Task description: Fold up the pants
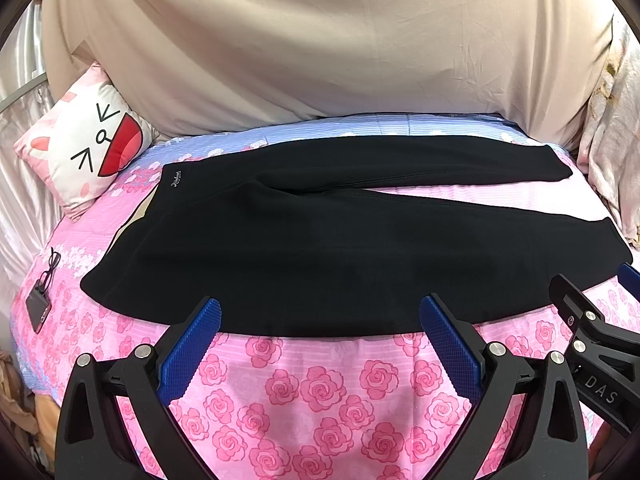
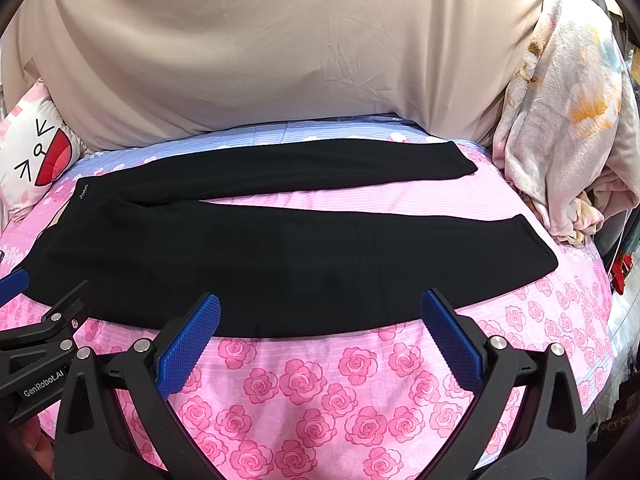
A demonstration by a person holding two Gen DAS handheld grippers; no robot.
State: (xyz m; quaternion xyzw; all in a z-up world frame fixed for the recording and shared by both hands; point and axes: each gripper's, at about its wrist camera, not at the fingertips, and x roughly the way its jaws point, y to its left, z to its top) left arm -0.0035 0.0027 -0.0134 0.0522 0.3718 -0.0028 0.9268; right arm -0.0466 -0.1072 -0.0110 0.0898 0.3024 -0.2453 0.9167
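Note:
Black pants (image 1: 320, 248) lie spread flat across the pink rose-print bed cover (image 1: 312, 392), waistband at the left, both legs running right and parted in a narrow V. My left gripper (image 1: 320, 310) hovers open over the near edge of the pants, blue pads wide apart with nothing between them. From the right wrist the same pants (image 2: 280, 256) fill the middle, and my right gripper (image 2: 320, 308) stands open just above their near hem edge. The right gripper (image 1: 600, 320) also shows at the right of the left wrist view, and the left gripper (image 2: 36, 320) at the left of the right wrist view.
A cartoon-face pillow (image 1: 84, 152) leans at the far left. Glasses and a dark card holder (image 1: 40, 300) lie on the cover at left. A beige sheet (image 1: 320, 48) hangs behind the bed. A crumpled pale blanket (image 2: 568, 120) is piled at the right edge.

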